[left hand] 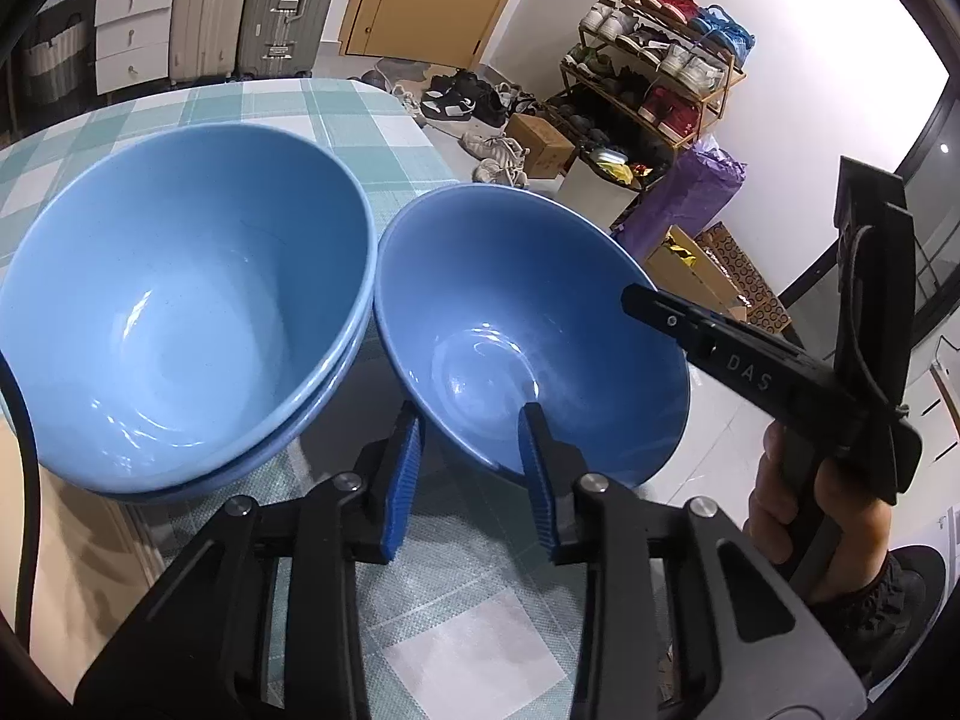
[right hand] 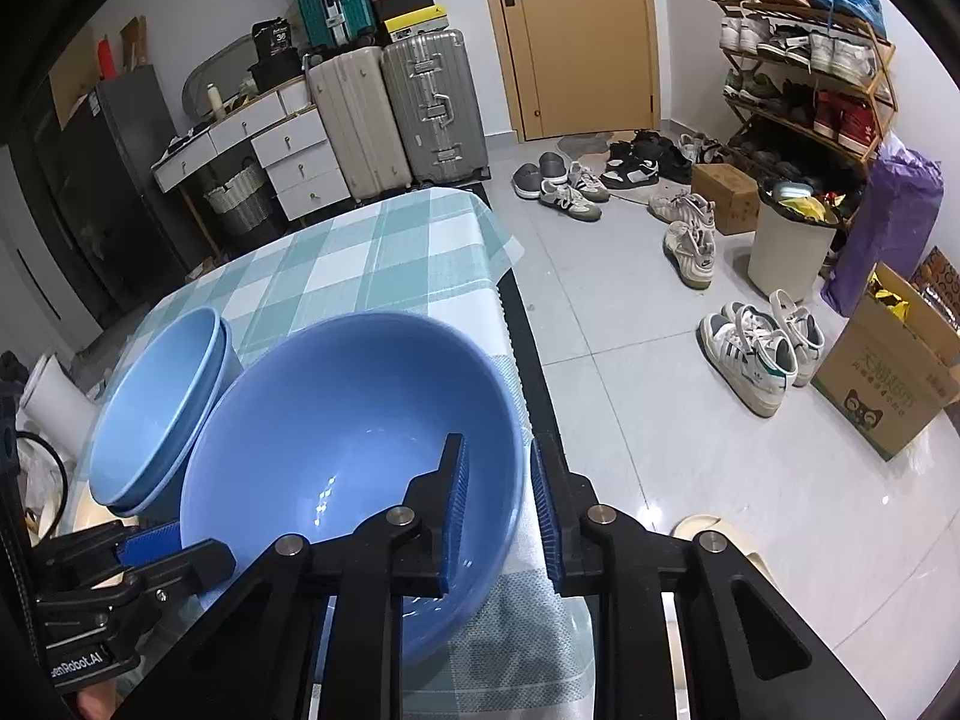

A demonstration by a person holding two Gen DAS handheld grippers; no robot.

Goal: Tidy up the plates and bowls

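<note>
A blue bowl (left hand: 528,276) (right hand: 360,420) sits near the right edge of the checked tablecloth (left hand: 336,114) (right hand: 372,252). It looks tilted; I cannot tell whether it rests on the cloth. My left gripper (left hand: 471,414) (right hand: 174,540) straddles one side of its rim, one pad outside and one inside, pressed on the wall. My right gripper (right hand: 498,444) (left hand: 648,303) clamps the opposite side of the rim in the same way. Touching the bowl on its left stands a stack of two lighter blue bowls (left hand: 180,300) (right hand: 162,396).
The table edge (right hand: 516,324) drops to a grey tiled floor just right of the bowl. Beyond are scattered shoes (right hand: 750,354), a white bin (right hand: 786,252), cardboard boxes (right hand: 888,384), a shoe rack (right hand: 810,72), suitcases (right hand: 390,114) and white drawers (right hand: 294,162).
</note>
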